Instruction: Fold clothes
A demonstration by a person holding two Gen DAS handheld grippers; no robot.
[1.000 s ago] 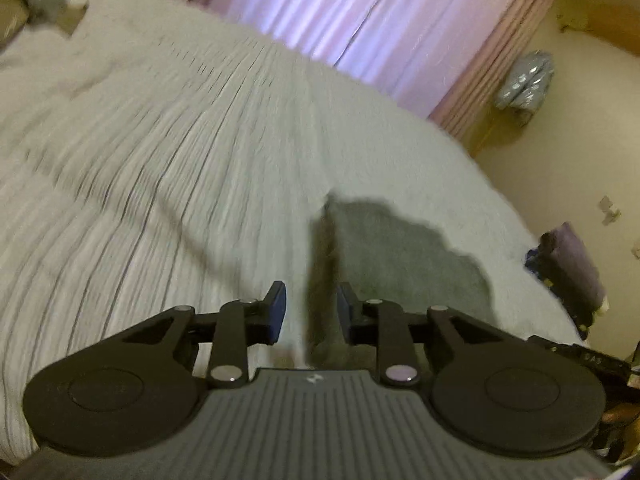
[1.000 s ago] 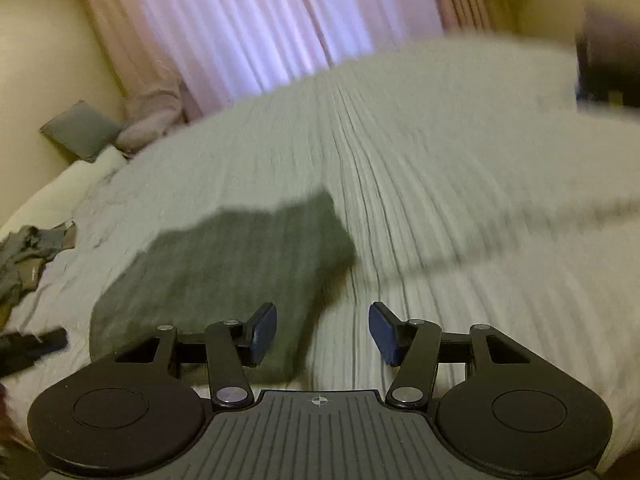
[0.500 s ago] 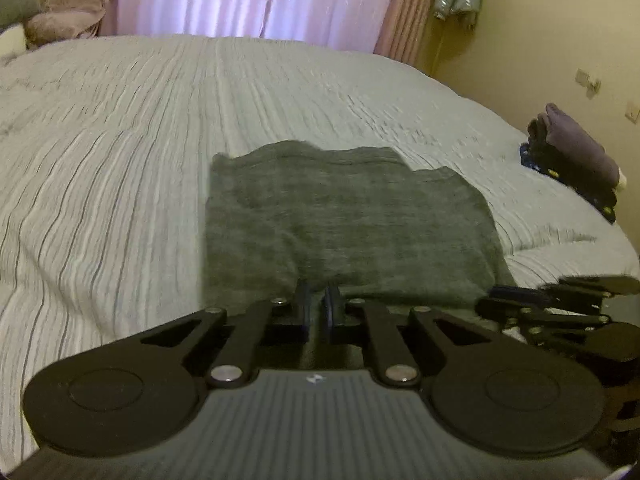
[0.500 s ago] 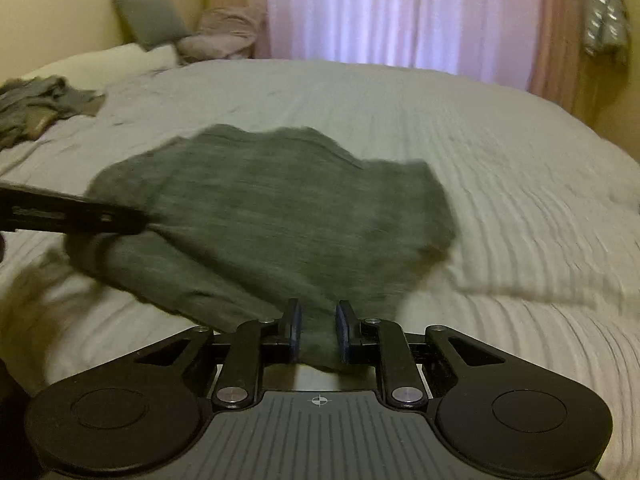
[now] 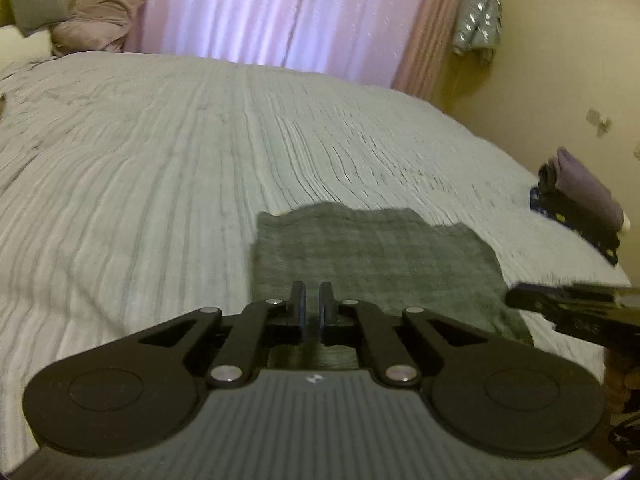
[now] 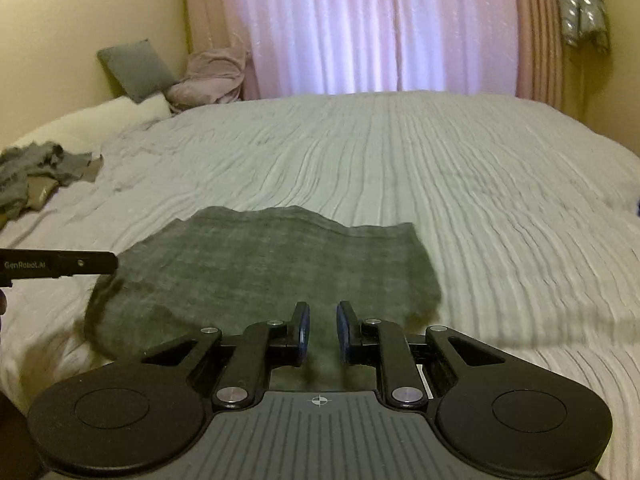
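A dark grey garment [image 5: 372, 248] lies folded flat on the striped bedspread [image 5: 160, 160], and the right wrist view shows the garment [image 6: 272, 264] too. My left gripper [image 5: 312, 292] sits at its near edge, jaws nearly together with the cloth pinched between them. In the right wrist view the left gripper [image 6: 114, 263] shows from the side, with the garment's left corner drawn up to its tip. My right gripper [image 6: 323, 312] is shut on a thicker fold of the near edge, a narrow gap between its pads. The right gripper [image 5: 512, 298] also appears at the right of the left wrist view.
A stack of folded clothes [image 5: 580, 200] sits at the bed's right edge. Crumpled grey clothes [image 6: 32, 176] lie at the far left, with a grey cushion [image 6: 132, 68] and a pink blanket [image 6: 212, 76] behind. Curtains [image 6: 360, 28] hang past the bed.
Both grippers rolled level, came to the garment's near edge and closed their jaws on it. The garment now lies closer to the cameras than half a second ago.
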